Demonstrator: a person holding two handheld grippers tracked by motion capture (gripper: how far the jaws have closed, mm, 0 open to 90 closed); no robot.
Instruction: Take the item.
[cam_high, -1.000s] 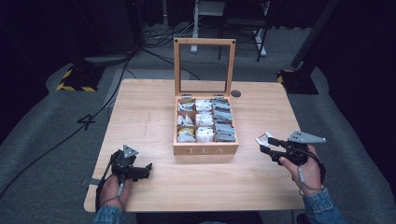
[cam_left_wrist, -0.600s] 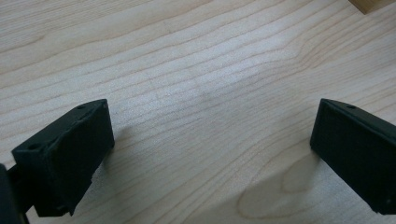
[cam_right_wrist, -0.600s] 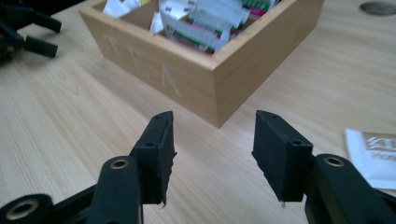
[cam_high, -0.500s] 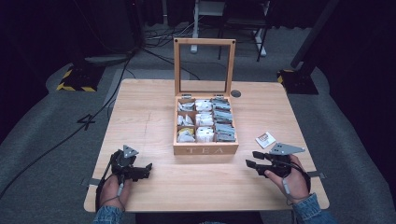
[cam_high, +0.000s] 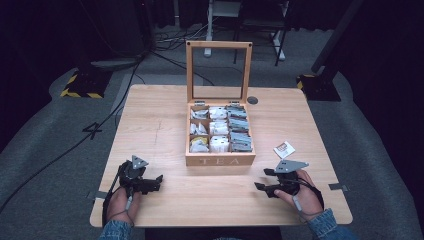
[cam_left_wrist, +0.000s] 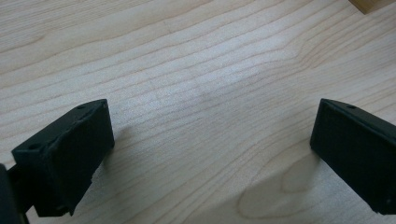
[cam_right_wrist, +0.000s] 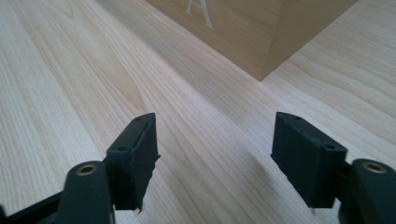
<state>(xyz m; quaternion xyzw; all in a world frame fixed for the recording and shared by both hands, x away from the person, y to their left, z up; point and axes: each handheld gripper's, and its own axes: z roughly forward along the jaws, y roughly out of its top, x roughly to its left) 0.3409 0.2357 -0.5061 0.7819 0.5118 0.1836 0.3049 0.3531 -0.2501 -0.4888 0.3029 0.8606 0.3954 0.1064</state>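
In the high view a wooden table (cam_high: 160, 125) is seen at the centre of the frame, and on it, just above the middle, an open tea box (cam_high: 220, 159) is set with its glazed lid (cam_high: 218, 70) raised upright at the back; "TEA" is lettered on its front wall. Its compartments are filled with tea bags (cam_high: 219, 129), white ones at the left and middle, grey ones at the right. A single sachet (cam_high: 284, 149) is laid flat on the table to the right of the box, apart from it and just above the right gripper. The left gripper (cam_high: 155, 181) is held at the lower left of the frame, low over the table, its jaws pointed toward the right. The right gripper (cam_high: 264, 179) is held at the lower right, jaws pointed toward the left and the box's front corner. In the left gripper view the left gripper (cam_left_wrist: 210, 154) is shown with jaws spread wide, bare wood between them. In the right gripper view the right gripper (cam_right_wrist: 215, 154) is likewise parted with nothing gripped, and the box (cam_right_wrist: 252, 28) corner is seen at the top of the frame, near but untouched
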